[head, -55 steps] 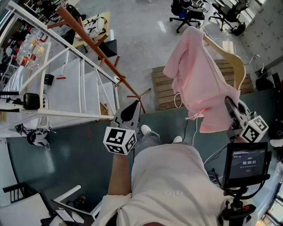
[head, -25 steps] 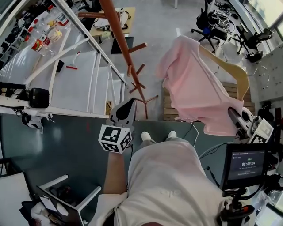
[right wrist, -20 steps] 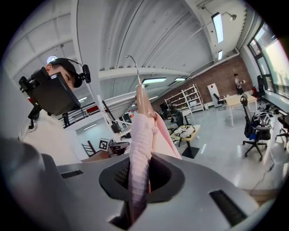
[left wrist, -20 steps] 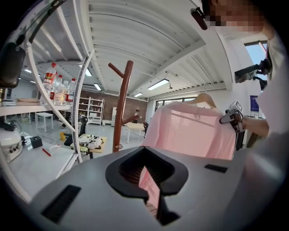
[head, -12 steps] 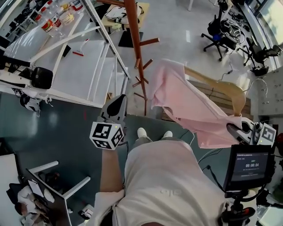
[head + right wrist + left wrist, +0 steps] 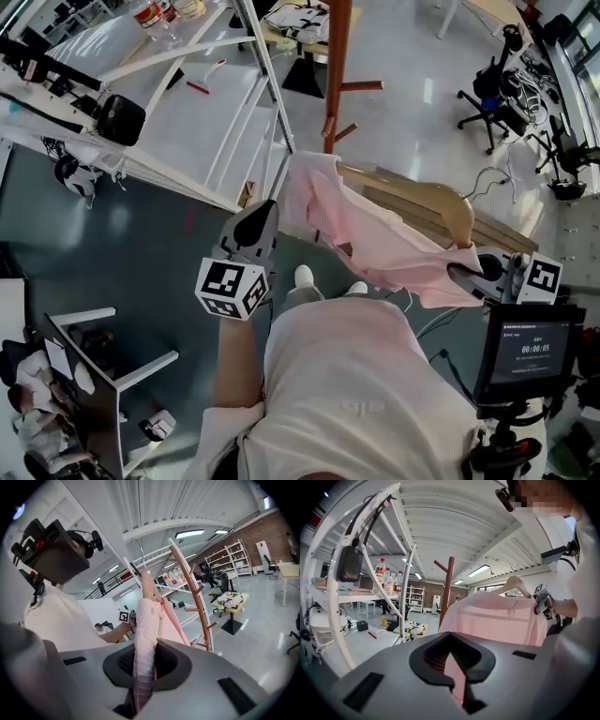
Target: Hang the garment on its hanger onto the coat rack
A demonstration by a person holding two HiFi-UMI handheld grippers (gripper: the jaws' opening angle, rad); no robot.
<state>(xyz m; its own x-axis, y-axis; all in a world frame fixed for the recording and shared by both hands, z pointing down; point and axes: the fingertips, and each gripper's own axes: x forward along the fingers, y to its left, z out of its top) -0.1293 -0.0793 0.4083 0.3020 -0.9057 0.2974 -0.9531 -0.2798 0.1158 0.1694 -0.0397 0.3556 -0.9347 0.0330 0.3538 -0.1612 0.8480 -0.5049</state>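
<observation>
Between the jaws of the right claw (image 6: 469, 274), clamped tight: the garment (image 6: 375, 246) on its hanger (image 6: 424, 199). Ahead of the left claw (image 6: 253, 225), barely parted and empty, stands the rack (image 6: 336, 56).

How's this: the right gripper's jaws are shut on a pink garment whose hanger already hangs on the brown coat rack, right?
Not quite: the head view shows the hanger off the coat rack, its hook free in the air. The right gripper does have its jaws shut on the pink garment.
</observation>
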